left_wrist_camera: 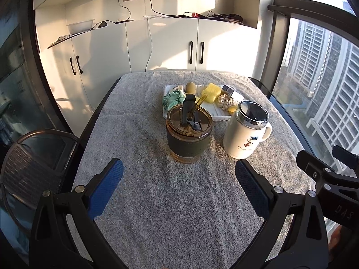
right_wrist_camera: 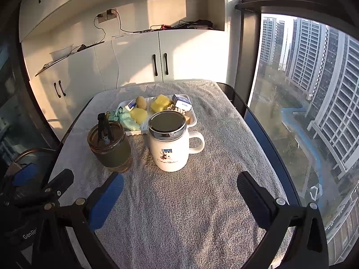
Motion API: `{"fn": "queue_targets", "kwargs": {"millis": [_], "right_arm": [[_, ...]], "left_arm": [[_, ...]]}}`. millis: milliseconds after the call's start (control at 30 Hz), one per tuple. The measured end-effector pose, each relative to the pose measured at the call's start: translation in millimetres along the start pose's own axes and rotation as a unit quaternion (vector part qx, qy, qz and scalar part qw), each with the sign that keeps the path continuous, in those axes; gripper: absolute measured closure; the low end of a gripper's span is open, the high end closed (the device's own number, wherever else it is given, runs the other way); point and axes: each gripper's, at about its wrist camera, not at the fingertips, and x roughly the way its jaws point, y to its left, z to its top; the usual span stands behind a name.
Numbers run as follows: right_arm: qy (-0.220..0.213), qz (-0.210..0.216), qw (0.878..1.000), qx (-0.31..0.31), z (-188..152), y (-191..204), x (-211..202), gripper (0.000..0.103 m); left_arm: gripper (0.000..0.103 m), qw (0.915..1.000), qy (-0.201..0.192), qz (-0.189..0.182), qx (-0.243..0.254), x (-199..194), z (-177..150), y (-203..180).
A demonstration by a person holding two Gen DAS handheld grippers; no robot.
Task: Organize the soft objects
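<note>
A white tray [left_wrist_camera: 216, 117] [right_wrist_camera: 192, 121] sits at the far middle of the grey towel. It holds a crumpled mint-green cloth [left_wrist_camera: 174, 99] [right_wrist_camera: 125, 116], yellow sponges [left_wrist_camera: 212, 92] [right_wrist_camera: 159, 103], a brown egg-shaped object [left_wrist_camera: 191, 87] [right_wrist_camera: 141, 102], a pale beaded ring [left_wrist_camera: 225, 102] and small boxes [right_wrist_camera: 182, 102]. My left gripper [left_wrist_camera: 179, 172] is open and empty, low over the towel in front of the amber cup. My right gripper [right_wrist_camera: 180, 183] is open and empty in front of the white mug.
An amber glass cup [left_wrist_camera: 189, 134] [right_wrist_camera: 110, 145] with dark sleeve, lid and straw stands before the tray. A white lidded mug [left_wrist_camera: 245, 132] [right_wrist_camera: 171, 143] stands to its right. The table edge [right_wrist_camera: 269, 134] borders a window on the right. A chair [left_wrist_camera: 29, 168] stands left.
</note>
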Motion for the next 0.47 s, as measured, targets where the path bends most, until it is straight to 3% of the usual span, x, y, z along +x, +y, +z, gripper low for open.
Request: {"fn": "queue_targets", "kwargs": {"millis": [333, 467], "right_arm": [[-0.001, -0.006, 1.000, 0.005, -1, -5, 2, 0.000], [0.008, -0.007, 1.000, 0.008, -4, -8, 10, 0.000]], "left_arm": [[0.002, 0.9991, 0.009, -0.037, -0.020, 8, 1, 3], [0.002, 0.9996, 0.005, -0.017, -0.021, 16, -2, 3]]}}
